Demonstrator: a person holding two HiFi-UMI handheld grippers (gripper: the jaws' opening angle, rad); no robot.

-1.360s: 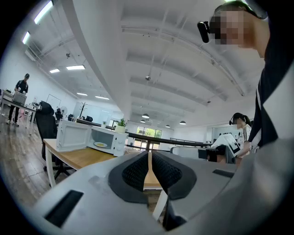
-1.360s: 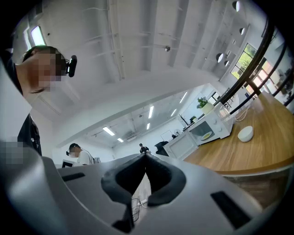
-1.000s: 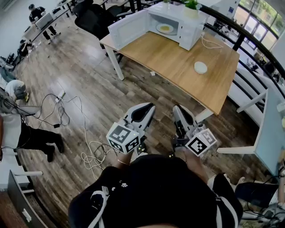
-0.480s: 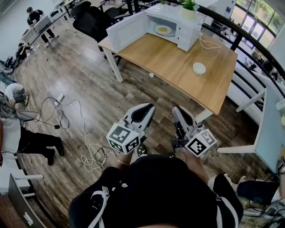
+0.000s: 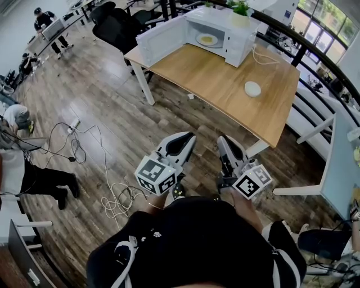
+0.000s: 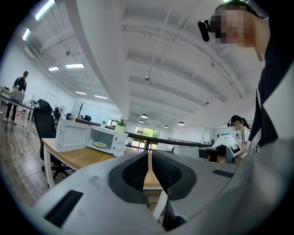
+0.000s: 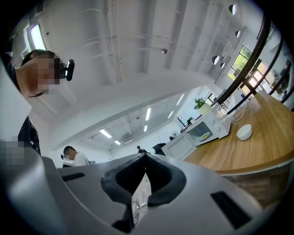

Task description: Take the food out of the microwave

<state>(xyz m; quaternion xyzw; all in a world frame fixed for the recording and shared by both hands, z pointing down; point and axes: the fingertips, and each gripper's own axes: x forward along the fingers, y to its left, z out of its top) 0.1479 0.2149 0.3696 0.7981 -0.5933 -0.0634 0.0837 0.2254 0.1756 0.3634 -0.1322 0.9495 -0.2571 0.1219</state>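
Yellow food on white plate (image 5: 207,39), inside open white microwave (image 5: 225,34)

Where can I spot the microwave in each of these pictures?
Head view: microwave at top centre, door swung open.
Left gripper view: left of centre, mid-height.
Right gripper view: right of centre, small and far off.
Shared landmark: the plant on its top.

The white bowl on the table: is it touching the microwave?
Apart. The head view shows the white bowl sitting alone, with a stretch of bare wooden table between it and the microwave.
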